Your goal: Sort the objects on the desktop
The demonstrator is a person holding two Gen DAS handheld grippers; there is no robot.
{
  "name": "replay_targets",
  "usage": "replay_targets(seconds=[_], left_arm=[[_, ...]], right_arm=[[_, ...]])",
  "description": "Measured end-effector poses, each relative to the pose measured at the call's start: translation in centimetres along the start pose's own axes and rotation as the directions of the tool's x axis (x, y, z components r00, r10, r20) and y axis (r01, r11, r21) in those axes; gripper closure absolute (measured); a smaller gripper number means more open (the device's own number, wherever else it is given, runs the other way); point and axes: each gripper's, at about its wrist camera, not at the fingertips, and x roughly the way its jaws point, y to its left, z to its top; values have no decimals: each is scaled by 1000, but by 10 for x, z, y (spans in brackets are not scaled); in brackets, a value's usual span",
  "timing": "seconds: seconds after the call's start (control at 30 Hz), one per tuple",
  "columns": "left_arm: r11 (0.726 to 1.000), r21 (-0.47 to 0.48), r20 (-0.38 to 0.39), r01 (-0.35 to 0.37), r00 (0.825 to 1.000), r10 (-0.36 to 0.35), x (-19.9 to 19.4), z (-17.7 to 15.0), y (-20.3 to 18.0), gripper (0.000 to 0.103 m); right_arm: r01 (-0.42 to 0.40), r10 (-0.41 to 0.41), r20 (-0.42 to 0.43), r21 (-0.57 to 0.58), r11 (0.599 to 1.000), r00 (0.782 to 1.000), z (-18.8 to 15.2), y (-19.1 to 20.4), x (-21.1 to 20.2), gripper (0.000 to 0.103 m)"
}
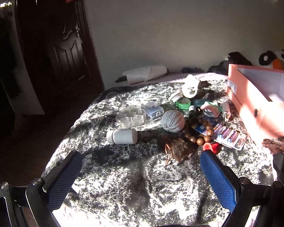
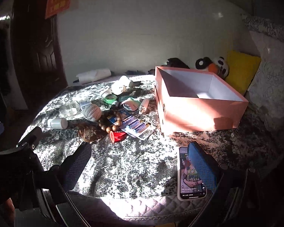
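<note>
A bed (image 2: 123, 162) with a mottled grey-and-white cover carried everything. Far right on it sat an open pink box (image 2: 189, 111). Left of the box lay a heap: a ball of string (image 2: 92, 112), wooden beads (image 2: 111, 123), a pack of batteries (image 2: 137, 125), a green tape roll (image 2: 110, 98) and a white bottle (image 2: 57, 123) on its side at the far left. A phone (image 2: 183, 174) lay near, its screen lit.
</note>
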Motion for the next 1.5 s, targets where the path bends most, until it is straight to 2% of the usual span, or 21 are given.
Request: replay_targets(seconds=[0.27,0.43,0.93,1.5], left_arm=[[999,-27,57,-32,998,34,-32,7,17,0],[998,-40,64,-40,997,43,-39,10,26,0],[996,-55,54,-72,996,75,-41,10,38,1],[997,-42,48,-68,996,70,-39,15,31,0]], right_arm=[[-20,20,53,-11,1000,998,13,10,-37,0],[-26,28,73,-22,999,997,18,16,-50,0],[-47,49,67,-43,998,996,21,34,-52,0],[-36,38,64,-40,999,997,24,28,-47,0]])
